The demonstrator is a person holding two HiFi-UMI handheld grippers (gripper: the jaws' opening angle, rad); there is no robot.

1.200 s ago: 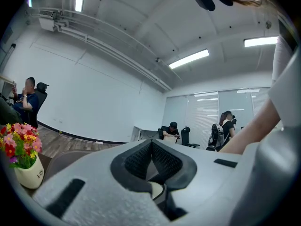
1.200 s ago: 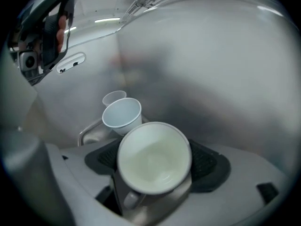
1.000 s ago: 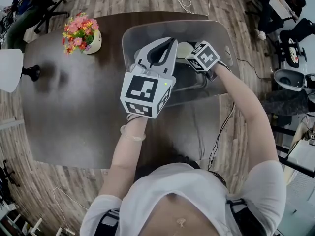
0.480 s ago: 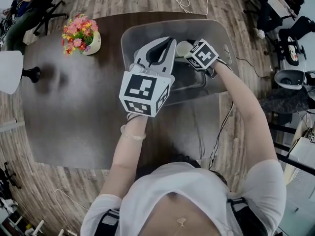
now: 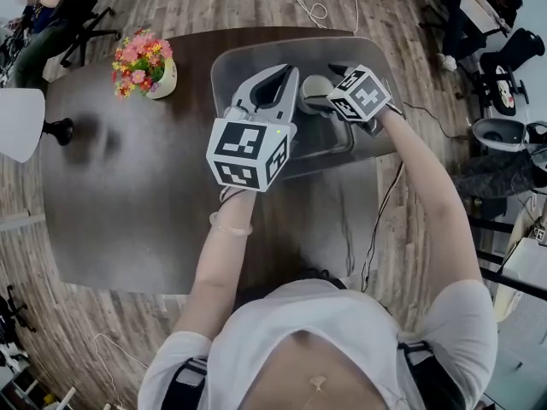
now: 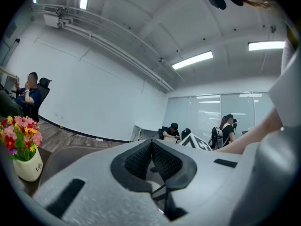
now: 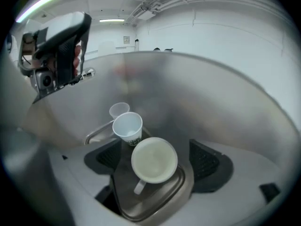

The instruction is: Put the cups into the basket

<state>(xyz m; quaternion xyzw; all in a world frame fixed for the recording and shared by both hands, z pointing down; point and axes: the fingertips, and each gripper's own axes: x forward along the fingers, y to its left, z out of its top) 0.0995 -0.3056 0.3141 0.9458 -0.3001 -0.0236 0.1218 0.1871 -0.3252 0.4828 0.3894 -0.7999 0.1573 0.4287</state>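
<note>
The white mug (image 7: 154,160) sits inside the gray basket (image 7: 221,102), on a shiny metal tray (image 7: 157,199). Its open top faces up and its handle points to the near side. Just behind it is a white paper cup (image 7: 128,127), and behind that a small clear cup (image 7: 119,109). All three are in the basket. The basket stands at the far edge of the brown table (image 5: 128,195), closer to the right corner. The right gripper (image 5: 325,88) hangs over the mug with its jaws spread wide. The mug shows between the two jaws, but neither black pad touches it. The left gripper (image 5: 289,71) is just beside it, over the left part of the basket. Its jaws are closed tip to tip, with nothing between them. A pot of pink and yellow flowers (image 5: 145,62) stands near the far left corner of the table, well apart from the basket.
</note>
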